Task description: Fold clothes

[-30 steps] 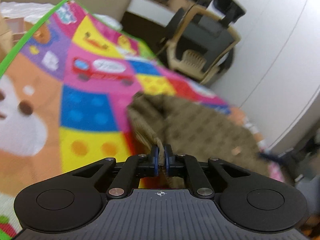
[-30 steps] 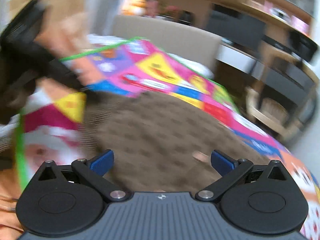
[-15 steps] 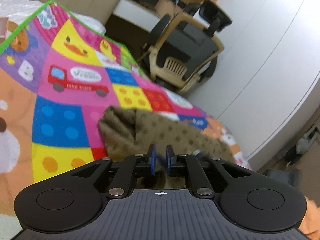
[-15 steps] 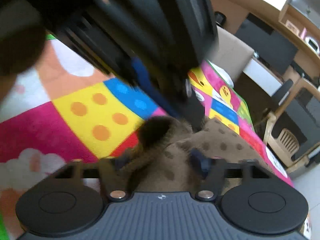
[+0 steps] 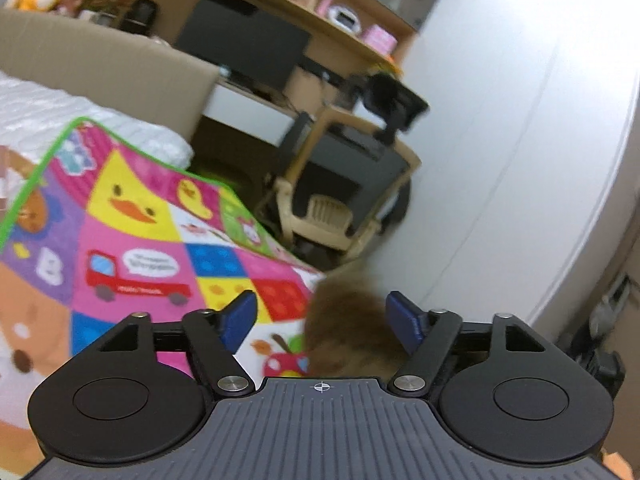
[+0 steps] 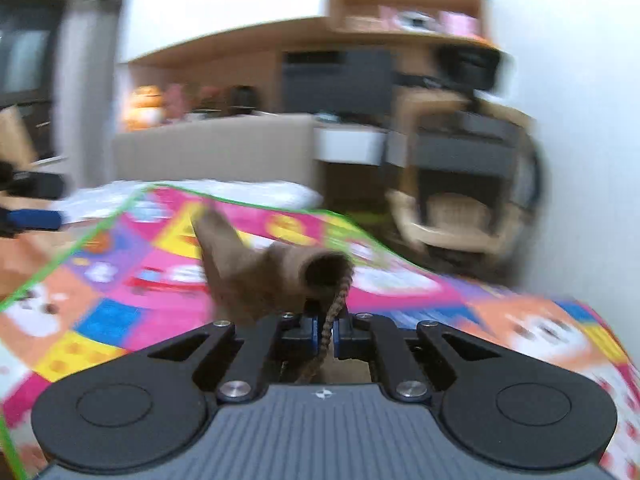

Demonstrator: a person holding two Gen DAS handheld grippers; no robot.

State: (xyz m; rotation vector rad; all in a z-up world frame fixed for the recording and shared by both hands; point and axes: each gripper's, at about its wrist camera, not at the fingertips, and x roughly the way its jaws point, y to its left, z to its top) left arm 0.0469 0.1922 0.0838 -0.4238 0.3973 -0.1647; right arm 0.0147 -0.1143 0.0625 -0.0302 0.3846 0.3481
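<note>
Jaws first: on my right gripper (image 6: 327, 330) the blue pads are pinched together on the brown knitted garment (image 6: 272, 280), with a braided brown cord (image 6: 334, 312) running down between them toward the gripper body. Cloth bunches up just ahead of those pads, a rolled tube-like opening facing me and one pointed fold sticking upward; the frame is motion-blurred, so finer detail of the knit is lost. On my left gripper (image 5: 322, 318) the two blue fingers stand well apart with nothing clamped. Between and beyond them I see a blurred brown mass, the same brown garment (image 5: 344, 328), low in the gap toward the right finger; whether it touches that finger I cannot tell. Under both grippers lies the bright patchwork play mat with a green border (image 5: 132, 240), printed with a yellow duck, a red truck and coloured blocks; it also fills the right wrist view (image 6: 120, 292). Past the mat edge on the left wrist view: white quilted bedding (image 5: 48, 108), a beige upholstered headboard (image 5: 120, 68), a tan and dark grey chair (image 5: 352, 184), a wooden shelf with pink items, and a white wall.
</note>
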